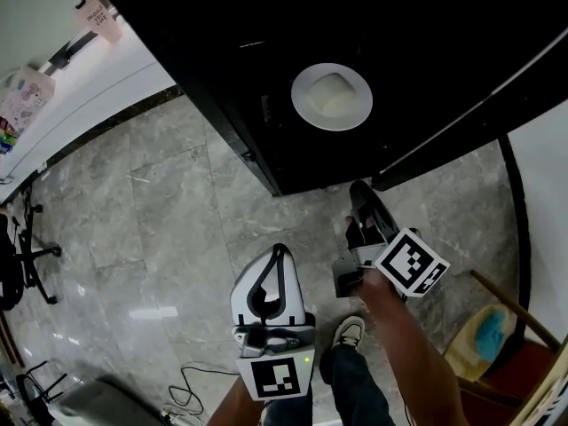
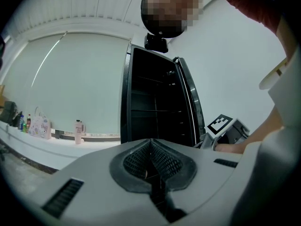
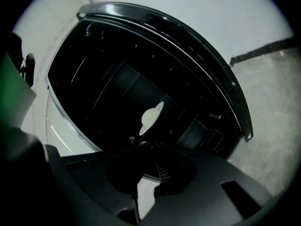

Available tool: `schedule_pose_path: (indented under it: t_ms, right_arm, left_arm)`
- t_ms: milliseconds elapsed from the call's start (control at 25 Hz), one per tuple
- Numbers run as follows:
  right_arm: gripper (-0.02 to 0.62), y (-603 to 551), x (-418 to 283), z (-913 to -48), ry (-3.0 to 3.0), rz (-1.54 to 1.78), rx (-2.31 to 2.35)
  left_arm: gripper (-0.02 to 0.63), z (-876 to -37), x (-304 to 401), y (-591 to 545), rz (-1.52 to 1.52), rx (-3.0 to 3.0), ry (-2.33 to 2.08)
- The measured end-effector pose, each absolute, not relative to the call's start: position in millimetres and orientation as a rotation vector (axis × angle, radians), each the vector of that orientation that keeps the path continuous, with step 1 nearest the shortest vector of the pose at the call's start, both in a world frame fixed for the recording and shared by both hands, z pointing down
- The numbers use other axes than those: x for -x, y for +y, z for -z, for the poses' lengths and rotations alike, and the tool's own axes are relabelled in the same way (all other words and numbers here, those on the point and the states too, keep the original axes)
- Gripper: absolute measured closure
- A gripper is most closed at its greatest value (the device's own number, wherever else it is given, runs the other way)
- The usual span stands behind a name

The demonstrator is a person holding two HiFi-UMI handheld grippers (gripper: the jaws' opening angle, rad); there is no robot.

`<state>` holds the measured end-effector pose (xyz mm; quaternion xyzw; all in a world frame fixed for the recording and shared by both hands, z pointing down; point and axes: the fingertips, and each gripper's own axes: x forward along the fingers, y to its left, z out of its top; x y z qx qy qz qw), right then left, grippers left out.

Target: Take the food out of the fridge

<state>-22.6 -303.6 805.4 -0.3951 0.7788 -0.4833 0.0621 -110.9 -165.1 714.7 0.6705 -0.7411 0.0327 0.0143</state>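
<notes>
The black fridge stands open, its door swung out to the right. On a dark shelf inside lies a white plate with pale food, which the right gripper view shows edge-on as the plate. My right gripper is shut and empty just outside the fridge's opening by the door's lower edge, rolled on its side; its jaws point at the shelves. My left gripper hangs lower and further out over the floor, shut with nothing in it, its tips level towards the fridge.
A white counter along the wall left of the fridge carries a pink bag and a bottle. An office chair stands at far left. Cables lie on the grey stone floor. A wooden stand with a blue cloth is at lower right.
</notes>
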Motion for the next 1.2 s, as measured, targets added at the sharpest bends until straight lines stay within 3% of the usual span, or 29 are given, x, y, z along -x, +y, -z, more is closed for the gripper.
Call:
schedule_pose_path:
  t_ms: [480,1200]
  right_arm:
    - [0.571,-325,28,-815,1.929,1.726,0.971]
    - [0.551,-354,51,-804,1.971,1.707,0.874]
  left_arm:
    - [0.594,-715,116,-162,-0.102,-2.068,-2.293]
    - [0.594,-712,122,-163,-0.124,-2.074,-2.301]
